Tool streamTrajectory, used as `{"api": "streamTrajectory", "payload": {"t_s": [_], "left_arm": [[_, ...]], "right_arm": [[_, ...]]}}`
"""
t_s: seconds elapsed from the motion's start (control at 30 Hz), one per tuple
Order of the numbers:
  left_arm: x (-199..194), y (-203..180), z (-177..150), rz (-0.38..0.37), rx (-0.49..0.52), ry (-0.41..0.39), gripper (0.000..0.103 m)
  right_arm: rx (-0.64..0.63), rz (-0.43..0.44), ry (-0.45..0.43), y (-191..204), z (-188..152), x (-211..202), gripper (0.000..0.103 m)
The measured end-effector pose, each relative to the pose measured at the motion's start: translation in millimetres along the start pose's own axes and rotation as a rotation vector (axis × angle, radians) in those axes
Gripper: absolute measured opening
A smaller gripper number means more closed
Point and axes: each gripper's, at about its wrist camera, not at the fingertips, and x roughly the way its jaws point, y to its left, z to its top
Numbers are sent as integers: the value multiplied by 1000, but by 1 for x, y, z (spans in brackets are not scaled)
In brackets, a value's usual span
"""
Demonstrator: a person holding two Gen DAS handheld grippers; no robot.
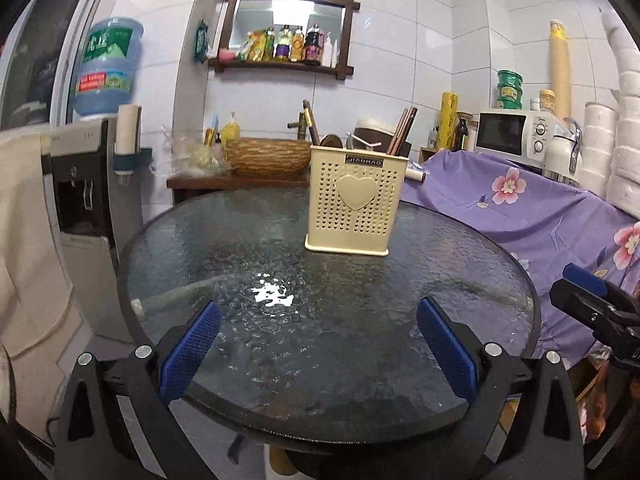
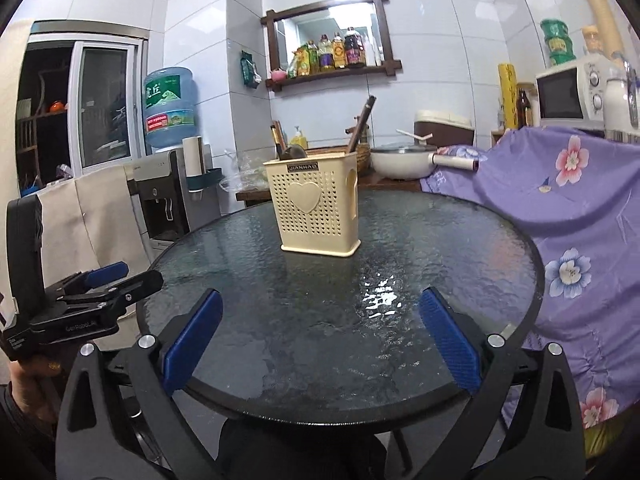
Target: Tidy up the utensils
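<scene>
A cream perforated utensil holder (image 1: 354, 200) with a heart on its front stands upright at the far side of a round glass table (image 1: 200, 248). Brown chopsticks (image 1: 402, 132) and a dark spoon (image 1: 330, 141) stick out of its top. It also shows in the right wrist view (image 2: 316, 208), with a dark utensil handle (image 2: 362, 124) rising from it. My left gripper (image 1: 318, 344) is open and empty over the table's near edge. My right gripper (image 2: 320, 340) is open and empty over the near edge too. Each gripper shows at the side of the other's view.
A purple flowered cloth (image 1: 520, 208) covers furniture to the right of the table. A water dispenser (image 1: 84, 184) stands to the left. Behind the table are a woven basin (image 1: 266, 154), a white pan (image 2: 400, 164) and a microwave (image 1: 516, 132).
</scene>
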Motion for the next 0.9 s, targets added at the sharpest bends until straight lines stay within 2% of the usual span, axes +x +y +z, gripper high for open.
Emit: {"api": "streamTrajectory", "payload": {"t_s": [0.33, 0.9], "left_arm": [[-26, -5, 0, -12, -24, -35, 96], [-31, 7, 1, -10, -50, -37, 96]], "right_arm": [[-59, -4, -64, 18, -1, -32, 97], [-61, 21, -47, 23, -1, -28, 97]]}}
